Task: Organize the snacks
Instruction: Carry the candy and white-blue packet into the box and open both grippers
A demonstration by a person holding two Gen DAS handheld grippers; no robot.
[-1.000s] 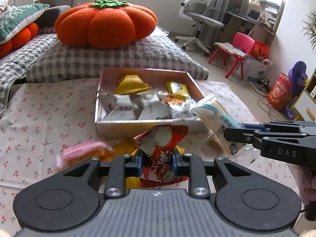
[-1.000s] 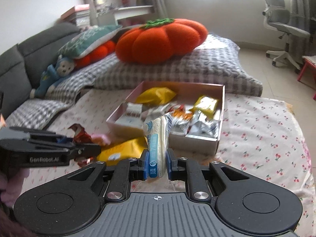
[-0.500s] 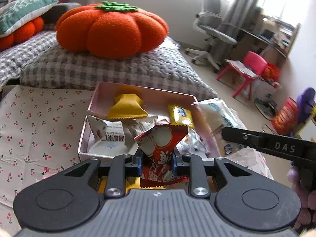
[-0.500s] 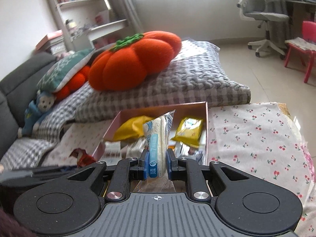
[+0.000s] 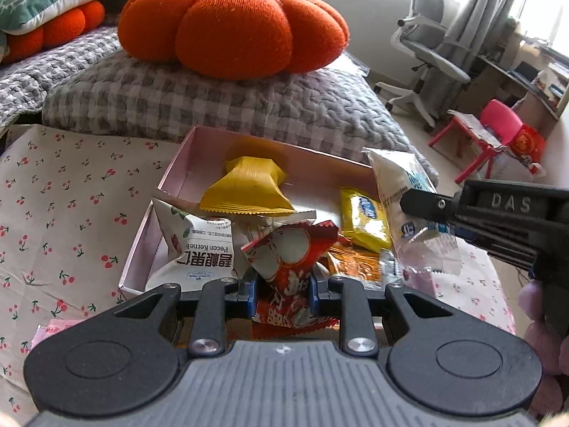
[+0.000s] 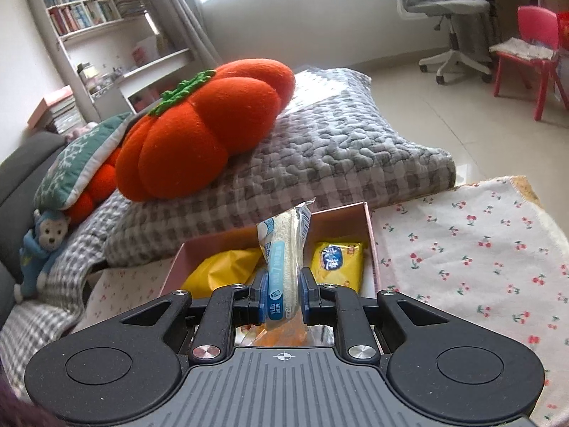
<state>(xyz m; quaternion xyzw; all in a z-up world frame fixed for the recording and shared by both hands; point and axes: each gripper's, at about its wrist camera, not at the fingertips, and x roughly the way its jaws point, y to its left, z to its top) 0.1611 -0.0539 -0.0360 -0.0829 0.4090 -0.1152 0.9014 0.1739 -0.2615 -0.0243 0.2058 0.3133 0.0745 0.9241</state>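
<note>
My left gripper (image 5: 282, 290) is shut on a red and white snack packet (image 5: 290, 263), held over the near side of the pink box (image 5: 185, 156). My right gripper (image 6: 283, 297) is shut on a white and blue wrapped cake (image 6: 284, 249), held upright above the same box (image 6: 370, 227); the cake also shows in the left wrist view (image 5: 402, 192), over the box's right side. The box holds several packets, among them a big yellow one (image 5: 245, 188), a small yellow one (image 5: 362, 220) and a white pecan packet (image 5: 199, 249).
The box sits on a cherry-print cloth (image 5: 64, 192). A pink packet (image 5: 53, 331) lies on the cloth left of my left gripper. A grey checked cushion (image 5: 213, 99) with an orange pumpkin pillow (image 5: 231, 25) lies just behind the box.
Both grippers have risen and moved forward over the box, each still holding its packet. The box now lies right below them.
</note>
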